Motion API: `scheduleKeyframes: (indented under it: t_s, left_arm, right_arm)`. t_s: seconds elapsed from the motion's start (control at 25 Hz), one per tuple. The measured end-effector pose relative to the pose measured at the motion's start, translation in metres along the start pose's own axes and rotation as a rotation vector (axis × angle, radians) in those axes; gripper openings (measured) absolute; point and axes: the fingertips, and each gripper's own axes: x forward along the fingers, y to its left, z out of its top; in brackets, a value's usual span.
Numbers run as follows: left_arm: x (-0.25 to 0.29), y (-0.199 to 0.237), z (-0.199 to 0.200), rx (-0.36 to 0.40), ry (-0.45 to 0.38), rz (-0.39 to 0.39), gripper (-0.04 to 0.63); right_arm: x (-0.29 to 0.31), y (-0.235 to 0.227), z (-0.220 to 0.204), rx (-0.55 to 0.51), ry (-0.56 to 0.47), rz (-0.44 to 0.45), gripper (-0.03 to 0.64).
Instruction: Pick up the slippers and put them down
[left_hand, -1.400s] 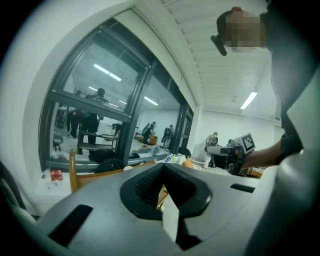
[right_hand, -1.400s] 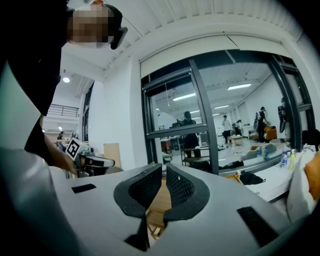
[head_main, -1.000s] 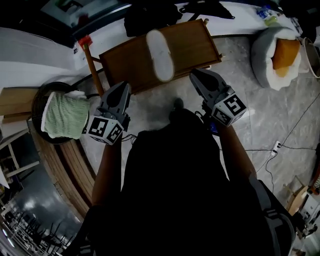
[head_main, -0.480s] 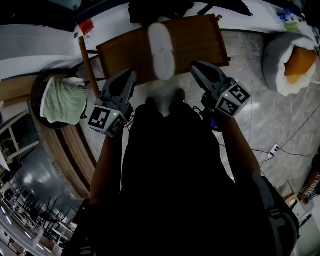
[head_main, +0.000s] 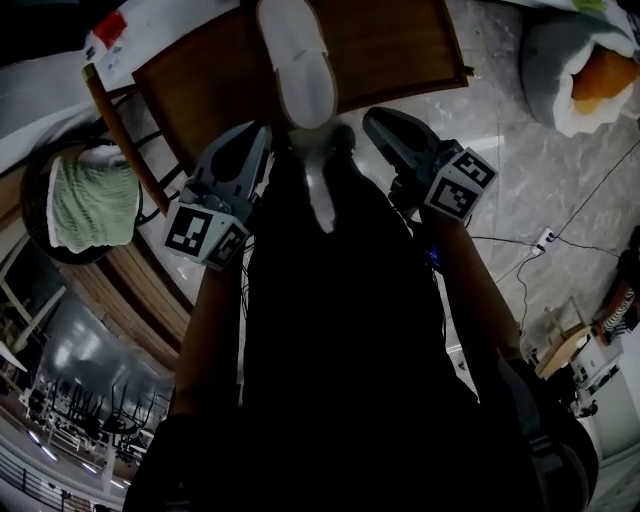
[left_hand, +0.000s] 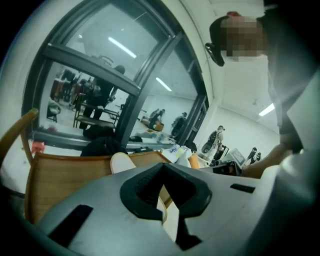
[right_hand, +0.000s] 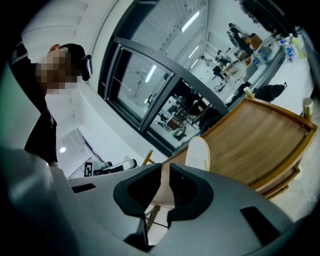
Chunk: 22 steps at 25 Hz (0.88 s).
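One white slipper (head_main: 295, 60) is lying on the seat of a wooden chair (head_main: 400, 45), at 12 o'clock in the head view, with its long side pointing toward the person. Neither gripper is touching it.

The left gripper (head_main: 260, 138) is hanging at 11 o'clock from the middle of that view, and the right gripper (head_main: 373, 120) at 1 o'clock. The near end of the slipper is lying between the two tips, close to both but apart from them.

In the left gripper view the fingers (left_hand: 142, 187) are meeting at their tips, so they are closed and gripping nothing. The slipper is showing behind them at 10 o'clock, on the chair seat.

In the right gripper view the fingers (right_hand: 187, 192) are also closed, with only a thin slit between the pads and nothing gripped. Here the slipper is showing behind them at 1 o'clock.

In the head view a dark basket (head_main: 30, 190) holding a green cloth (head_main: 90, 200) is standing at 9 o'clock. A white cushion (head_main: 555, 70) with an orange thing (head_main: 610, 70) in it is lying at 2 o'clock on the grey floor (head_main: 520, 200)
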Motion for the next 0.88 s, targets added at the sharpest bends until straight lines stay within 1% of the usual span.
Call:
scheduleKeyframes:
  t_s: [0.08, 0.2, 0.36, 0.48, 0.56, 0.64, 0.72, 0.76, 0.84, 0.88]
  left_arm:
    - [0.009, 0.004, -0.012, -0.005, 0.012, -0.018, 0.011]
    - [0.020, 0.014, -0.024, 0.004, 0.001, -0.042, 0.011]
    - [0.031, 0.010, -0.035, 0.016, 0.006, -0.063, 0.011]
    - [0.044, 0.009, -0.044, 0.014, -0.003, -0.082, 0.011]
    - [0.047, 0.014, -0.055, 0.017, 0.013, -0.085, 0.011]
    - [0.050, 0.020, -0.063, 0.014, 0.022, -0.081, 0.011]
    - [0.054, 0.022, -0.065, -0.007, 0.006, -0.083, 0.011]
    - [0.056, 0.022, -0.065, -0.011, -0.001, -0.085, 0.011]
    - [0.058, 0.025, -0.068, 0.007, 0.009, -0.078, 0.011]
    - [0.058, 0.027, -0.069, 0.014, 0.013, -0.074, 0.011]
  right_arm:
    - [0.002, -0.006, -0.014, 0.031, 0.008, -0.007, 0.031]
    - [0.014, -0.017, -0.034, 0.065, 0.009, -0.010, 0.031]
    - [0.014, -0.027, -0.059, 0.141, 0.001, -0.011, 0.031]
    - [0.009, -0.037, -0.066, 0.222, -0.031, -0.015, 0.031]
    - [0.009, -0.042, -0.068, 0.269, -0.063, -0.018, 0.031]
    - [0.012, -0.047, -0.073, 0.279, -0.067, -0.023, 0.031]
    - [0.012, -0.054, -0.083, 0.294, -0.053, -0.034, 0.032]
    - [0.011, -0.058, -0.088, 0.304, -0.043, -0.040, 0.038]
    - [0.010, -0.063, -0.097, 0.329, -0.020, -0.045, 0.096]
    - [0.011, -0.065, -0.102, 0.345, -0.007, -0.040, 0.109]
